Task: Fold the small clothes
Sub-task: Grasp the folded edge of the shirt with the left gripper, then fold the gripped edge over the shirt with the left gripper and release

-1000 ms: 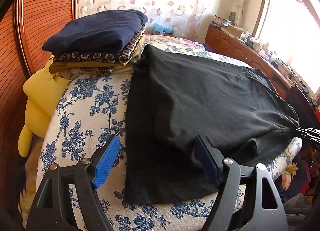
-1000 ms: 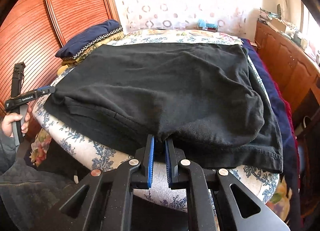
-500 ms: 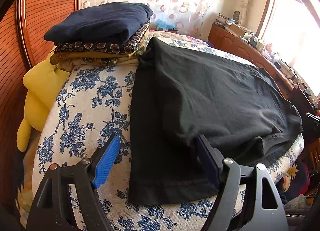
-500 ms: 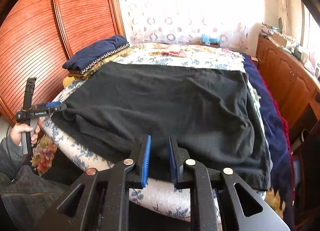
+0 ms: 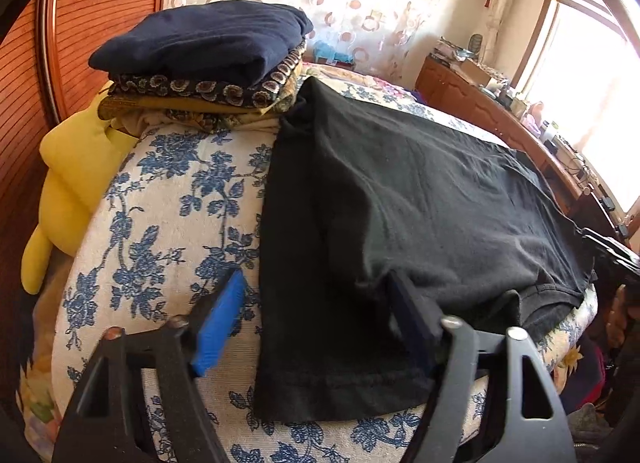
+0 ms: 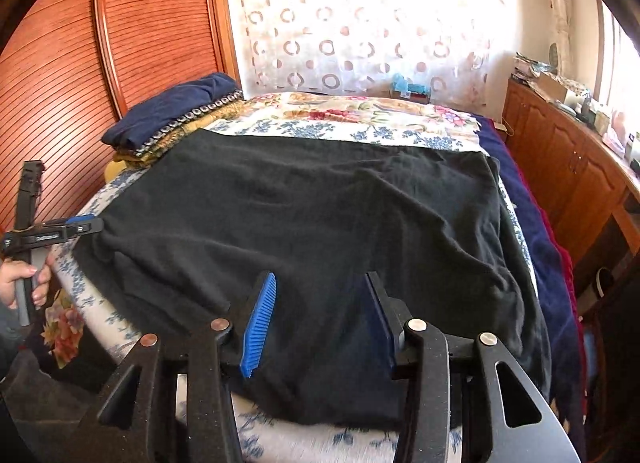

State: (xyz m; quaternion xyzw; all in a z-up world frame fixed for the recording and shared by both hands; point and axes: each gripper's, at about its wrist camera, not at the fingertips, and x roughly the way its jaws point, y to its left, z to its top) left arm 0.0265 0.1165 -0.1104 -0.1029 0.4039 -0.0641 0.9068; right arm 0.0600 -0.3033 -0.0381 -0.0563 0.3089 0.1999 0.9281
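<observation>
A black garment (image 5: 420,199) lies spread flat on the blue-flowered bed cover (image 5: 168,223), with one layer folded over another. It also shows in the right wrist view (image 6: 320,207). My left gripper (image 5: 316,323) is open and empty over the garment's near left corner. Seen from the right wrist, the left gripper (image 6: 80,225) sits at the garment's left edge. My right gripper (image 6: 320,319) is open and empty, just above the garment's near edge.
A stack of folded clothes (image 5: 208,59), dark blue on top, stands at the bed's far left, also in the right wrist view (image 6: 176,111). A yellow cushion (image 5: 68,183) hangs off the left side. A wooden sideboard (image 6: 568,155) runs along the right, a slatted wardrobe (image 6: 80,63) on the left.
My right gripper was shut on the garment's near edge, has let it go and opened wide, and pulled up and back. My left gripper stayed open and moved in closer over the corner.
</observation>
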